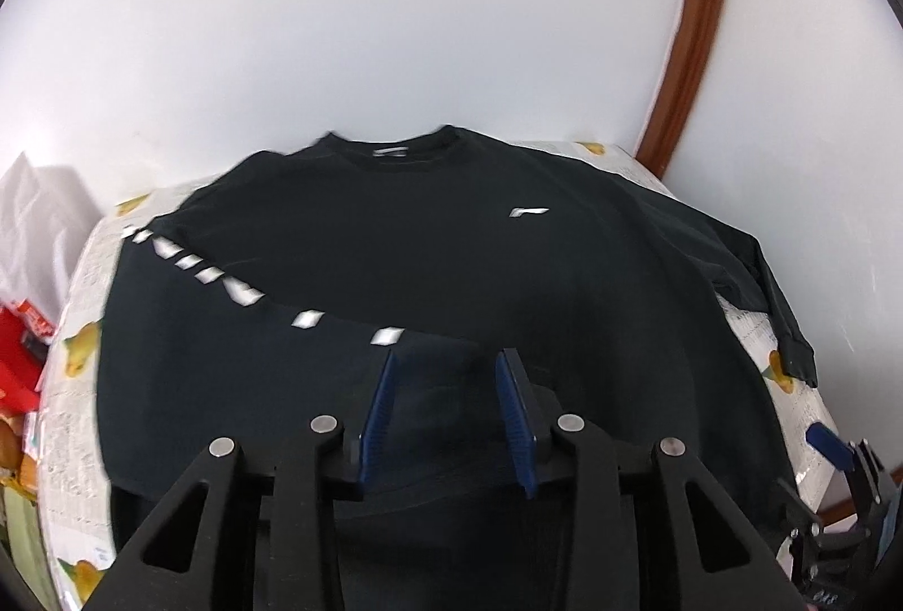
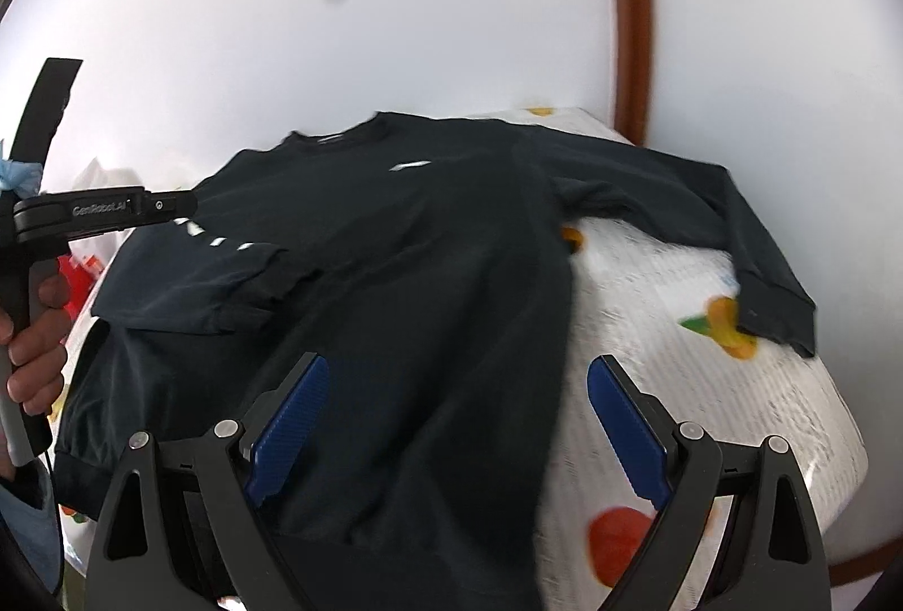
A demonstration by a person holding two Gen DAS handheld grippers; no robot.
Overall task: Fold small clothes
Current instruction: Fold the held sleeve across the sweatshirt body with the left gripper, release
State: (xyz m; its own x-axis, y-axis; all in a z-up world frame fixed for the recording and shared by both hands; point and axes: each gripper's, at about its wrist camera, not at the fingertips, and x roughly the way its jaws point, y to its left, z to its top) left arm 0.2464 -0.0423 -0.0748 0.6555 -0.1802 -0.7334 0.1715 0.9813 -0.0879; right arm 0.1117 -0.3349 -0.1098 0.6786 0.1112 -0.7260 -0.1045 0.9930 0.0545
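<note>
A black long-sleeved shirt (image 1: 451, 238) lies face up on a table, collar at the far side; it also shows in the right wrist view (image 2: 429, 272). Its left sleeve (image 1: 271, 306), with white marks, is folded across the body. Its right sleeve (image 2: 733, 238) lies stretched out on the table. My left gripper (image 1: 448, 363) is open and empty above the shirt's lower middle. My right gripper (image 2: 457, 374) is wide open and empty above the shirt's lower right edge.
The table has a white cloth with fruit prints (image 2: 677, 317). A white wall and a brown door frame (image 1: 694, 24) stand behind. Red boxes (image 1: 22, 351) and white cloth sit at the left. The hand holding the left gripper (image 2: 34, 340) shows at the left.
</note>
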